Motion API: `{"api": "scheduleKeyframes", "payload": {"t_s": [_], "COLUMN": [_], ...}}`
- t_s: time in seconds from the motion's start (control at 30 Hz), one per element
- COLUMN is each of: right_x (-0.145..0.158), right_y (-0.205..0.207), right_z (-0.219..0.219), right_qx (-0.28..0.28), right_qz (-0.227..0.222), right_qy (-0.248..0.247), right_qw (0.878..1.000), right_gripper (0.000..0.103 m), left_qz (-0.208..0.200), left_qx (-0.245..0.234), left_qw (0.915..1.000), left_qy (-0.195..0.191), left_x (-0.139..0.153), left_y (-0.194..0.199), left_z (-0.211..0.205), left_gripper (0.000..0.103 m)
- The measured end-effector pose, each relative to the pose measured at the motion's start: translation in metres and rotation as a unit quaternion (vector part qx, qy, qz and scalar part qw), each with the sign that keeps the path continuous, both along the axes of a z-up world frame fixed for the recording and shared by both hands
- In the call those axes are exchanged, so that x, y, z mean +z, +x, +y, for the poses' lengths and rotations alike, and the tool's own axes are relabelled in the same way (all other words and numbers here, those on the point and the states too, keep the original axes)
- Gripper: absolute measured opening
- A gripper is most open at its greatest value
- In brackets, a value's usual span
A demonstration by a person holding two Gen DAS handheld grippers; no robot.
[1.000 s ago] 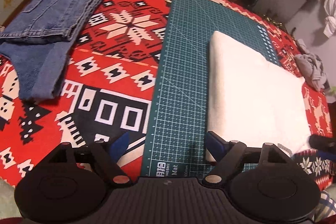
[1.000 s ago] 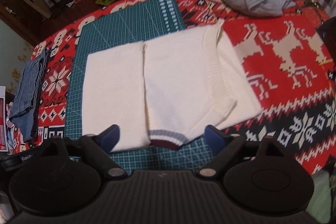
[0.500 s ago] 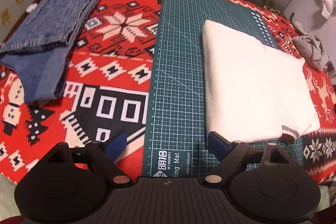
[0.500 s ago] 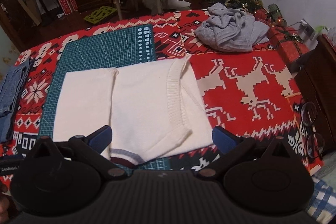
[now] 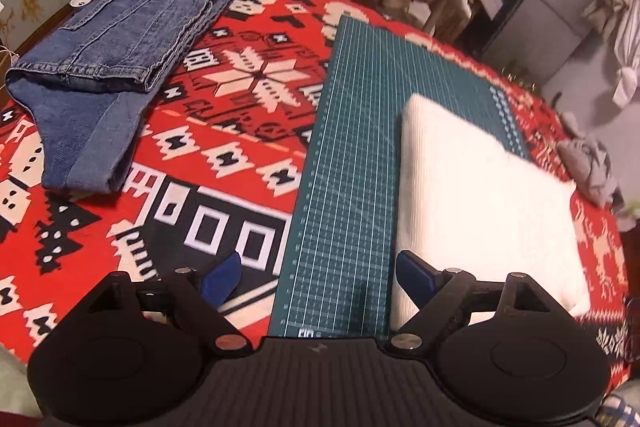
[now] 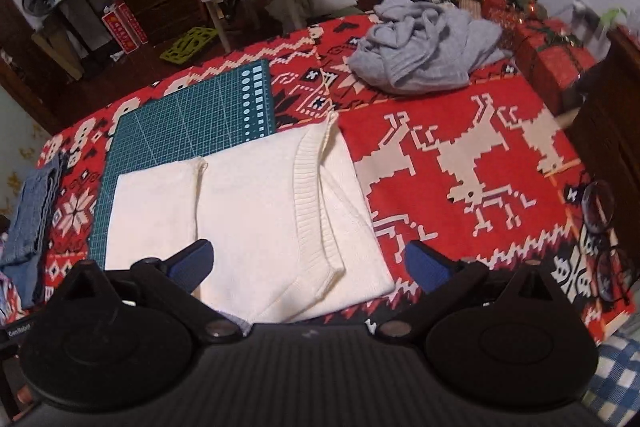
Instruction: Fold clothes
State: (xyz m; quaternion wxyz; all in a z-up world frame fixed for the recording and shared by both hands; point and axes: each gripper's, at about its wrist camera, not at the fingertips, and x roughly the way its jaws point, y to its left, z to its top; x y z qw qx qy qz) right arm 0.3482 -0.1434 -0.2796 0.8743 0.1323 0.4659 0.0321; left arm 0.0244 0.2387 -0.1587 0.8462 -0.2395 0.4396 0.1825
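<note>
Hovering spread and empty, two hand-held grippers, left (image 5: 318, 277) and right (image 6: 308, 263), overlook one folded white sweater (image 6: 256, 211).

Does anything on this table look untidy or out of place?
Yes. The grey garment lies crumpled in a heap at the table's far edge, while the jeans and white sweater lie folded flat. A pair of eyeglasses also rests near the right edge.

dim warm light, fisheye-warped edges
</note>
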Motion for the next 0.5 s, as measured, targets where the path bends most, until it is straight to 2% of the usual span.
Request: {"api": "scheduleKeyframes", "payload": {"t_s": [0.13,0.27,0.43,0.5], "right_x": [-0.006,-0.011,-0.017,-0.019], "right_y": [-0.002,0.002,0.003,0.007], "right_z": [-0.01,-0.011,-0.013,-0.01], "right_qx": [-0.016,-0.015,-0.004,0.005], "right_qz": [-0.046,-0.072,-0.118,-0.124], "right_qy": [0.03,-0.001,0.013,-0.002], "right_qw": [0.998,0.997,0.993,0.992], "right_gripper": [0.103,0.103,0.103,0.103], "left_qz": [-0.003,0.007,0.01,0.002], "left_qx": [-0.002,-0.007,-0.007,-0.005], "left_qw": [0.9997,0.9991,0.9982,0.9972], "left_qy": [0.023,0.041,0.059,0.074], "left_x": [-0.003,-0.008,-0.01,-0.008], "left_y": [0.007,0.017,0.024,0.024], "left_z": [-0.001,-0.002,-0.005,-0.006], "left_gripper": [0.084,0.084,0.084,0.084]}}
